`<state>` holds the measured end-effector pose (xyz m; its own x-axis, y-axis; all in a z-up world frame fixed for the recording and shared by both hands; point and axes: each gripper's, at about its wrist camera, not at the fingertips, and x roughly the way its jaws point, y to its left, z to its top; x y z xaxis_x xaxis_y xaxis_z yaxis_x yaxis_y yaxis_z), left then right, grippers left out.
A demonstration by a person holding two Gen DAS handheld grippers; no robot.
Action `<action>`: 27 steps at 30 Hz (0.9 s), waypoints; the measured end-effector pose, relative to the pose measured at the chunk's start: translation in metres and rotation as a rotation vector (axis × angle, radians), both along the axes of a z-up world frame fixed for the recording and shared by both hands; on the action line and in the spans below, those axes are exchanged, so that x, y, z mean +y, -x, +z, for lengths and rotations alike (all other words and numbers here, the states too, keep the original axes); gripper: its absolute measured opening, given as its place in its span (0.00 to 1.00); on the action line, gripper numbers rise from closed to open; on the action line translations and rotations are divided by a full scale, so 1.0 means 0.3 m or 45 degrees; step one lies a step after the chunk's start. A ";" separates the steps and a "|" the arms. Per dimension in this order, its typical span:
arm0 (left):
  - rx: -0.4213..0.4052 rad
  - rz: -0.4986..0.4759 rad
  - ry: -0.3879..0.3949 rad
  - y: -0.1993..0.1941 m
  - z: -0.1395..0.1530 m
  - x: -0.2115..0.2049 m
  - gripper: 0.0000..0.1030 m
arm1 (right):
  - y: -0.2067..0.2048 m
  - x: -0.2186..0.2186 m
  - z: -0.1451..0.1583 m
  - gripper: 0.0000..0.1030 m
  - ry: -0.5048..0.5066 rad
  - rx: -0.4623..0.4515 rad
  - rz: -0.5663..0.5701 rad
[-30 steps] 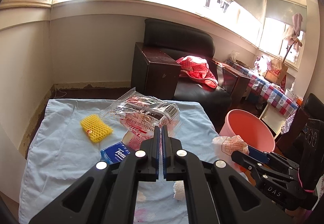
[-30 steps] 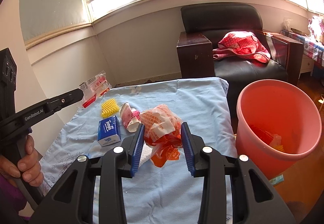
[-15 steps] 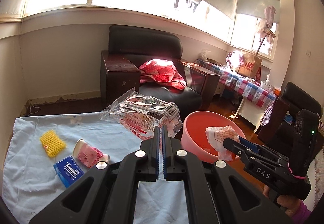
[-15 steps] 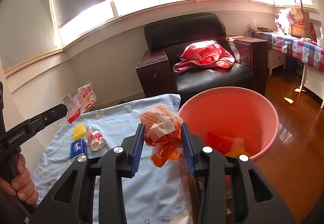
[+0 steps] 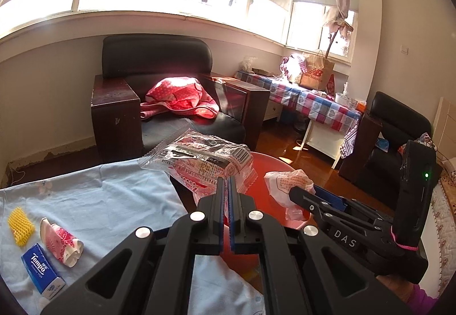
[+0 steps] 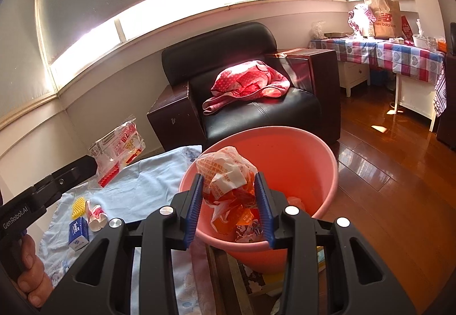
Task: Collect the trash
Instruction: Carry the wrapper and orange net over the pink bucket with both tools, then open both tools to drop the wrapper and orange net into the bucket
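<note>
My left gripper [image 5: 227, 184] is shut on a clear plastic wrapper with red print [image 5: 199, 161], held up over the table's right edge near the pink bucket [image 5: 270, 169]. My right gripper [image 6: 229, 181] is shut on a crumpled orange-and-white wrapper [image 6: 228, 172], hanging above the pink bucket [image 6: 313, 161]. The bucket holds some orange and white scraps. On the light blue tablecloth [image 5: 94, 195] lie a yellow foam net [image 5: 20, 226], a crushed pink paper cup [image 5: 61, 241] and a blue tissue pack [image 5: 42, 270]. The right gripper [image 5: 302, 195] and its wrapper [image 5: 285, 184] also show in the left wrist view.
A black armchair [image 6: 256, 104] with a red cloth [image 6: 248, 82] stands behind the table and bucket. To the right are a wooden floor [image 6: 393, 166] and a table with a checked cloth [image 6: 399, 52]. A hand [image 6: 28, 272] holds the left gripper's handle.
Both grippers have swung to the right with their wrappers, away from the middle of the table. The right one now hangs over the bucket; the left one has come near its rim.
</note>
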<state>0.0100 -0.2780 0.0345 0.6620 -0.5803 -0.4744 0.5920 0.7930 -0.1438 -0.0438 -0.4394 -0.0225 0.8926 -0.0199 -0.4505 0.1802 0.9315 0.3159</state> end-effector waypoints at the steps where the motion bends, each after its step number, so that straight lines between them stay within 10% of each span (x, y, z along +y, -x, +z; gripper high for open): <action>1: 0.002 -0.015 -0.007 -0.004 -0.006 -0.022 0.02 | -0.003 -0.009 -0.004 0.36 0.001 0.003 -0.009; 27: 0.212 -0.162 -0.191 -0.105 -0.246 -0.252 0.02 | -0.101 -0.136 -0.134 0.37 -0.083 0.159 -0.135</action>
<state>0.0415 -0.3535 -0.0393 0.4937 -0.5684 -0.6581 0.6661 0.7337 -0.1340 -0.0134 -0.4803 -0.0628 0.8242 -0.0780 -0.5609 0.3178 0.8835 0.3442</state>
